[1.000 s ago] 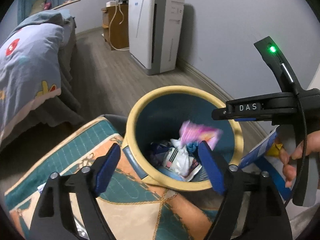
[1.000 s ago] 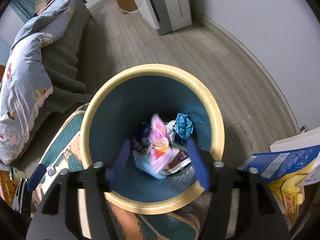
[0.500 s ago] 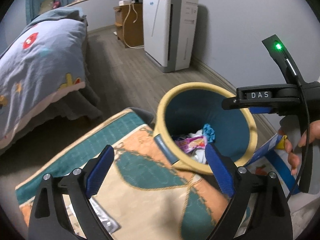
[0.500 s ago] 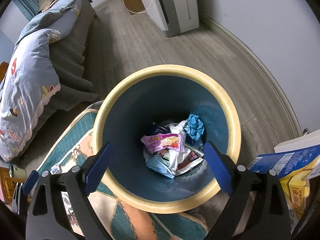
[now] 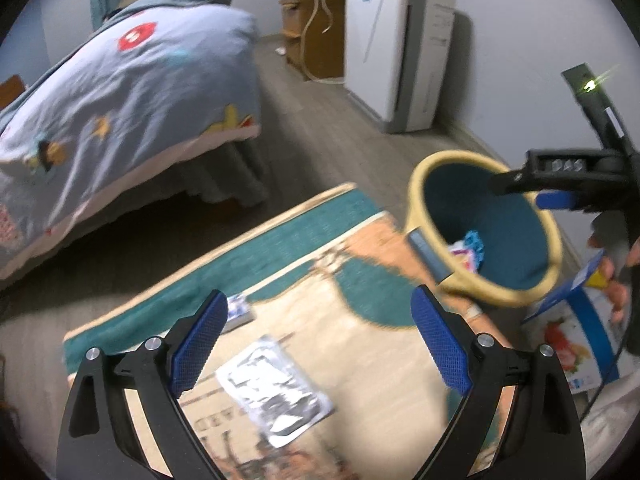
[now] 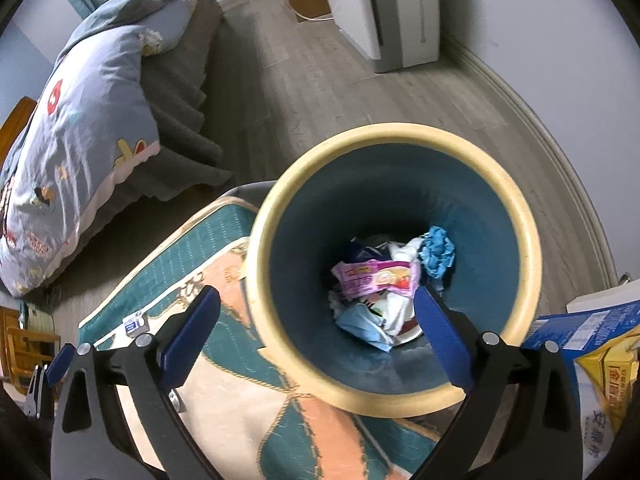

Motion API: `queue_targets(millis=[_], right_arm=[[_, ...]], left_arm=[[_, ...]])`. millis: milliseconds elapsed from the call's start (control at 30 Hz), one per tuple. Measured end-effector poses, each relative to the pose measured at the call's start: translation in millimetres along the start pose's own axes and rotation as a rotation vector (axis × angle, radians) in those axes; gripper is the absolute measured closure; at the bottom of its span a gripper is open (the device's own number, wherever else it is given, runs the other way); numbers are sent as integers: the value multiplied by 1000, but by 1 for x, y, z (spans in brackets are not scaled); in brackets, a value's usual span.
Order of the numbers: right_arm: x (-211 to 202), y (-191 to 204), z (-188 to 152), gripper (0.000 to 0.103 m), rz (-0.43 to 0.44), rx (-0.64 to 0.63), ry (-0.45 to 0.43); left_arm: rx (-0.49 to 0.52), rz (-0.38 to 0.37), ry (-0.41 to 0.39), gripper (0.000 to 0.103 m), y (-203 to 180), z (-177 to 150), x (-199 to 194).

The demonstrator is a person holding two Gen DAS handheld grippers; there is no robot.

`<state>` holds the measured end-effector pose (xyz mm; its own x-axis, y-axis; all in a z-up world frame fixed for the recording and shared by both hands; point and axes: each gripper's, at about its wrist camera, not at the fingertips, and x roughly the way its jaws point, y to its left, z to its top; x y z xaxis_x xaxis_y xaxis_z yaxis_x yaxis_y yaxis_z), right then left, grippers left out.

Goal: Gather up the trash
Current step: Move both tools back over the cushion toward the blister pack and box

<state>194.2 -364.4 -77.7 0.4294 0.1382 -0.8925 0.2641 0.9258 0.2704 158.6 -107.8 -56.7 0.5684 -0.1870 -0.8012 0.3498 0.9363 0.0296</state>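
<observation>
Since the earlier frame: the pink wrapper (image 6: pixel 376 278), then a blur between my right gripper's pads, now lies flat on the heap in the bin; my left view has swung off the bin toward the rug (image 5: pixel 360 340).

Item 1, bin (image 6: pixel 528 248): yellow rim, teal inside, standing at the rug's edge. Contents: pink wrapper on top, a blue crumpled scrap (image 6: pixel 439 257), white and pale-blue papers beneath. Counted as collected.

Item 2, silver foil packet (image 5: pixel 276 396): flat on the rug, between and just ahead of my left pads. Not collected.

Item 3, small blue-and-white packet (image 5: pixel 239 312): on the rug's teal border, just beyond the left pad. Not collected.

Item 4, left gripper (image 5: pixel 316 344): jaws wide apart, nothing between the pads, angled down over the foil packet.

Item 5, right gripper (image 6: pixel 316 340): jaws opening and already spread wide, empty, poised above the bin mouth; the wrapper is clear of the pads.

Item 6, cardboard box (image 6: pixel 596 356), blue and yellow, beside the bin: I cannot tell whether it is trash.

Tally, by my reckoning: one drop finished, at least two pieces left on the rug, the foil packet likeliest next for the left side.
</observation>
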Motion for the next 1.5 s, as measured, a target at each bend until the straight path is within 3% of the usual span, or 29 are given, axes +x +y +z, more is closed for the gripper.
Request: queue_targets(millis=[400,733,1000,1133,1500], right_arm=[[15,35,-3,7,21,-45,30],[30,60,-3,7,29,-63,53],[34,73,-2,7,29,-89,53],[34,71,-1,7,30,-87,50],[36,65,4,7,29,-81,51]], left_arm=[[-36,71,113,11,45,-30,17],[-78,57,200,11,60,-49,32],[-111,38,272,11,54,-60,55],[-136,72,302,9,43,-64,71],[-119,63,401,9,23,-72,100]])
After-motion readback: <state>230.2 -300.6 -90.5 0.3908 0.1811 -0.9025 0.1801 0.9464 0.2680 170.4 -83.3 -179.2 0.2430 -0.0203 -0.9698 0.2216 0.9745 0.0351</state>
